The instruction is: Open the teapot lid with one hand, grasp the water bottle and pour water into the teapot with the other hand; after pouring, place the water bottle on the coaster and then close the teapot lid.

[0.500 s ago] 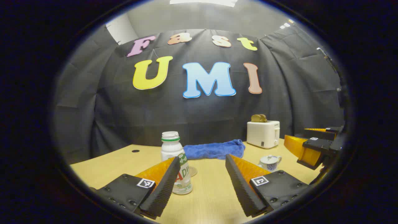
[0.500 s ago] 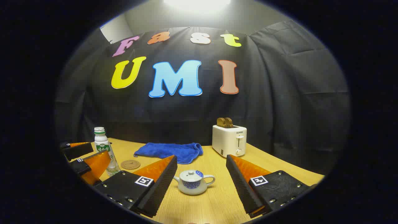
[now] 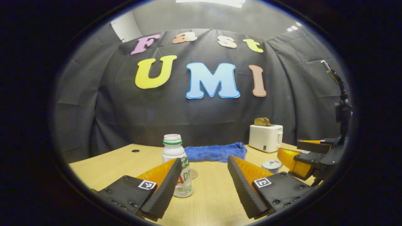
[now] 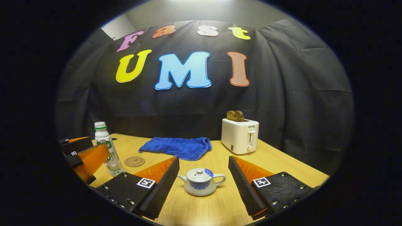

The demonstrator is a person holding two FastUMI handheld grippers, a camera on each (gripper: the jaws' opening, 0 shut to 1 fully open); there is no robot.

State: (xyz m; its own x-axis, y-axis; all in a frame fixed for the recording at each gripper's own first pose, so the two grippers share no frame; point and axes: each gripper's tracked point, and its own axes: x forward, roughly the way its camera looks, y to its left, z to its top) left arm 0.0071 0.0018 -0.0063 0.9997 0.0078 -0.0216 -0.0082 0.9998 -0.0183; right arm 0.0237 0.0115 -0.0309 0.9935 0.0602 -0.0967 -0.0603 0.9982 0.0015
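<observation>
Between the wide-spread right gripper (image 4: 203, 180) fingers, the lidded teapot (image 4: 201, 182) spouts leftward.

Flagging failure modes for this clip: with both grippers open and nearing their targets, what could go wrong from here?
1. The water bottle is tall, narrow and uncapped; the open left gripper has one finger beside it, so a nudge might tip and spill it.
2. The lid knob on the teapot is small; the wide-open right gripper could slip off or shove the pot.
3. The coaster lies close to the bottle and may get pushed.
</observation>
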